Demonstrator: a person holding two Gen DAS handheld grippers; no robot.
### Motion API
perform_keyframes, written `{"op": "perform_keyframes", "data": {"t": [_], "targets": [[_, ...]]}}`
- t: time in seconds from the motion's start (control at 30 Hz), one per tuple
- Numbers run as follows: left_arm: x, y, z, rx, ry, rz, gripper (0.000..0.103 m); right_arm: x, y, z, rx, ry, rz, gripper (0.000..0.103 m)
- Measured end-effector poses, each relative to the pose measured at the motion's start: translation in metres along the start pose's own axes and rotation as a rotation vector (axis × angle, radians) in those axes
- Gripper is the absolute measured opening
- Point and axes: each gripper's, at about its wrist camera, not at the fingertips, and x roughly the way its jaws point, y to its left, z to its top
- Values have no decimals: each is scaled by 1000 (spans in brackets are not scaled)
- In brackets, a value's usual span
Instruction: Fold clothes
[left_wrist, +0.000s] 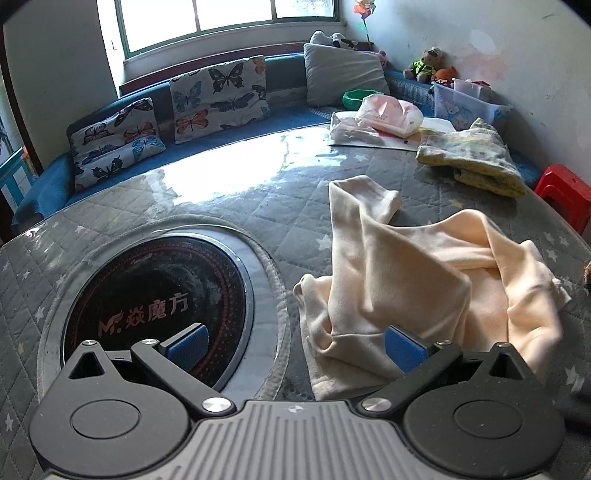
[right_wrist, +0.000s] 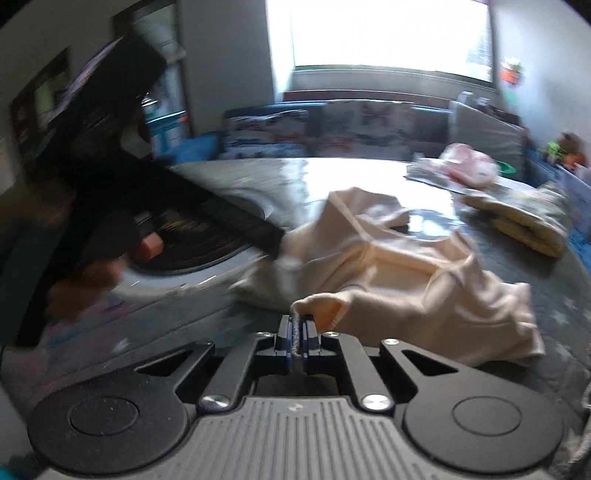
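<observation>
A cream garment (left_wrist: 424, 280) lies crumpled on the grey quilted table cover (left_wrist: 258, 192). My left gripper (left_wrist: 295, 345) is open, its blue pads (left_wrist: 404, 349) just above the garment's near left edge, holding nothing. In the blurred right wrist view the same garment (right_wrist: 406, 266) lies ahead. My right gripper (right_wrist: 297, 332) is shut on a corner of the cream garment and lifts it slightly. The left gripper (right_wrist: 273, 243) shows there as a dark shape at the garment's left side.
A round black cooktop (left_wrist: 155, 302) is set into the table at the left. A folded yellow patterned cloth (left_wrist: 476, 158) and a pink plastic bag (left_wrist: 391, 114) lie at the far right. Butterfly cushions (left_wrist: 218, 99) line the bench. A red stool (left_wrist: 565, 195) stands right.
</observation>
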Motion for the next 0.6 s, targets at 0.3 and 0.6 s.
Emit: {"op": "perform_keyframes", "data": {"t": [0.3, 0.6], "targets": [[-3, -10, 1, 29, 1, -51, 103, 0, 59, -19, -142, 76, 181, 3], [5, -33, -13, 185, 22, -96, 97, -3, 93, -24, -202, 90, 271, 3]]}}
